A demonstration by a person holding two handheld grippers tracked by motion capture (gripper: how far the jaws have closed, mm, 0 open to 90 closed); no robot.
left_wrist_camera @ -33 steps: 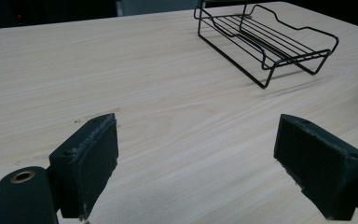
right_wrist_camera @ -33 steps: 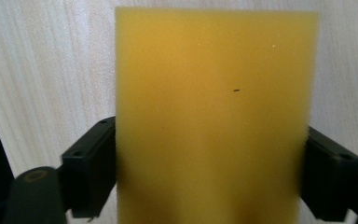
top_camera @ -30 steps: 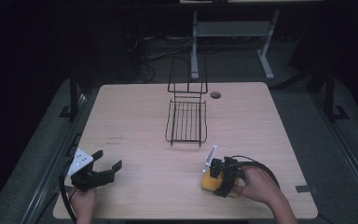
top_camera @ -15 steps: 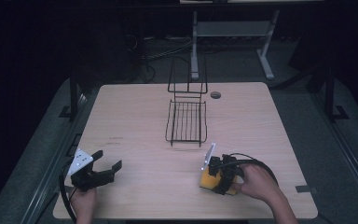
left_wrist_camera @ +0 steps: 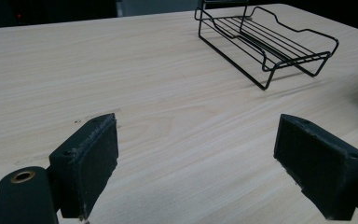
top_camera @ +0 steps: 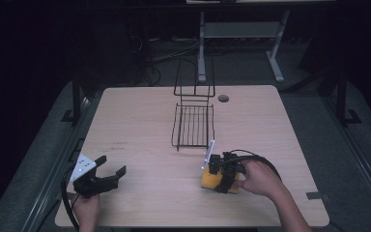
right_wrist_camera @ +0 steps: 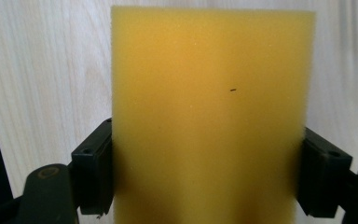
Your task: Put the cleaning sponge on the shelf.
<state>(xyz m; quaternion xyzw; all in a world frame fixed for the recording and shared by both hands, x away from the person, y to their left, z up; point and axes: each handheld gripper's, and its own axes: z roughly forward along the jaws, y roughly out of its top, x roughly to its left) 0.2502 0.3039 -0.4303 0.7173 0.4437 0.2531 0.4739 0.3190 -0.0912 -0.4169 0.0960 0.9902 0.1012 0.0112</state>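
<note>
Fingers of the right gripper [top_camera: 211, 175] clamp a yellow rectangular foam sponge [right_wrist_camera: 212, 116] resting on the pale wooden tabletop [top_camera: 140, 121], just before a black wire rack [top_camera: 193, 124]; left gripper [top_camera: 112, 173] fingers gape wide, holding nothing.

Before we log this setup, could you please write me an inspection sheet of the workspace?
Surface: pale wooden table, with a round hole near the far edge.
Job's things: yellow sponge flat on the table; black wire rack at centre.
Clutter: nothing seen.
Grippers: right gripper has a finger on each side of the sponge; left gripper open, holding nothing.
Cables: black cable loops by the right hand.
Surroundings: dark floor, grey metal frame behind the table.
</note>
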